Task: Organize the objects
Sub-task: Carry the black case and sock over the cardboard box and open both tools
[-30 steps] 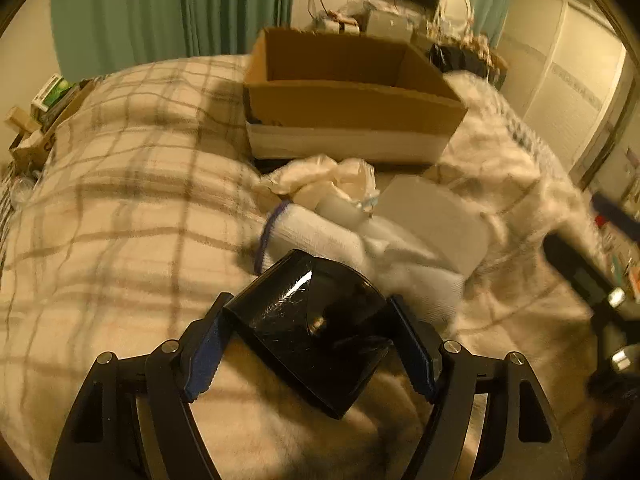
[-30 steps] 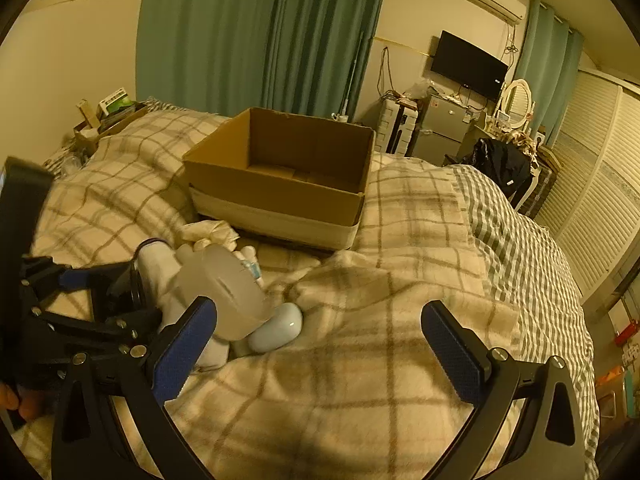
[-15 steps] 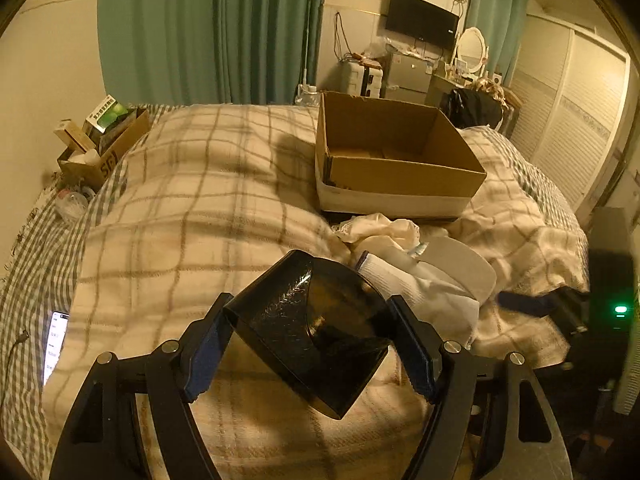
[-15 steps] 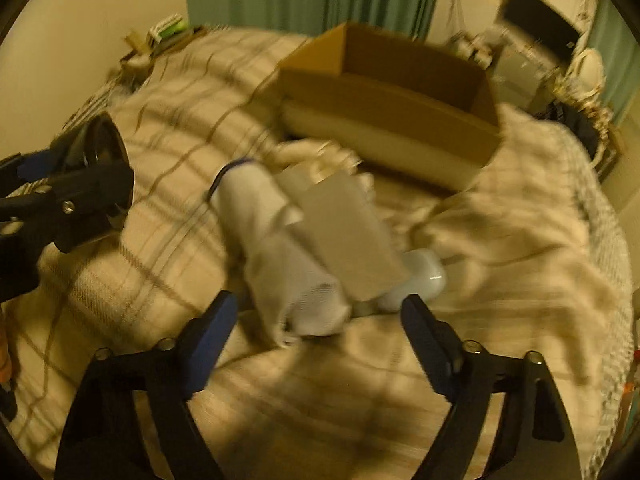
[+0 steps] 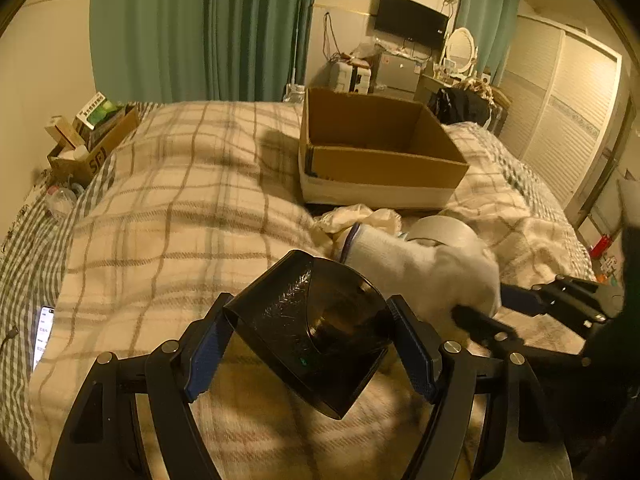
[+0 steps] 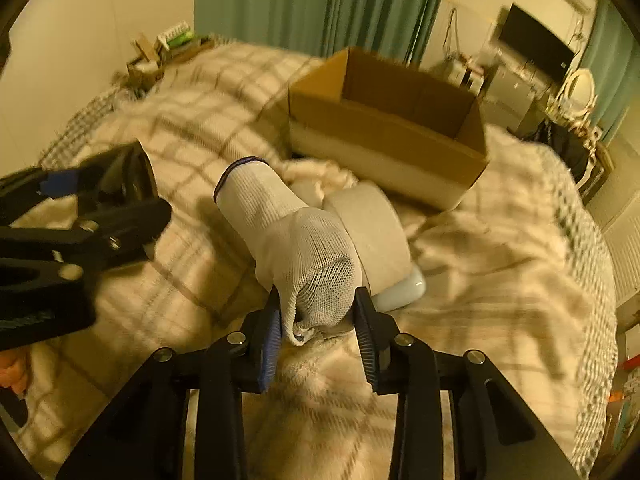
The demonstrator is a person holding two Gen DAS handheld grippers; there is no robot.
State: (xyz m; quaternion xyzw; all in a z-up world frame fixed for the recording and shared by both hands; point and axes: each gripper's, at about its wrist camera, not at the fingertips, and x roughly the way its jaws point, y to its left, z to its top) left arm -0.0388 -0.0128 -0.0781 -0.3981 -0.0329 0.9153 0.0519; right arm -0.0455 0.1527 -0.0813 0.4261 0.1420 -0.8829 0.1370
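My left gripper [image 5: 308, 326] is shut on a glossy black container [image 5: 280, 304], held above the plaid blanket. In the right wrist view that gripper [image 6: 100, 196] and its black container [image 6: 132, 176] sit at the left. A white knit glove [image 6: 296, 240] with a dark cuff lies on the bed. My right gripper [image 6: 317, 312] is closing on the glove's near end, and both pads touch it. A roll of pale tape [image 6: 376, 232] and a small white case [image 6: 404, 290] lie against the glove. The open cardboard box [image 6: 384, 136] stands behind them.
Crumpled pale cloth [image 5: 360, 216] lies between the glove and the cardboard box [image 5: 376, 160]. A lit phone [image 5: 42, 336] rests at the bed's left edge. A small carton of items [image 5: 92, 140] sits at the far left. Wardrobe doors [image 5: 560, 128] line the right side.
My right gripper came down over the glove and its jaws narrowed from wide open onto it. My left gripper lifted and drew back with the black container.
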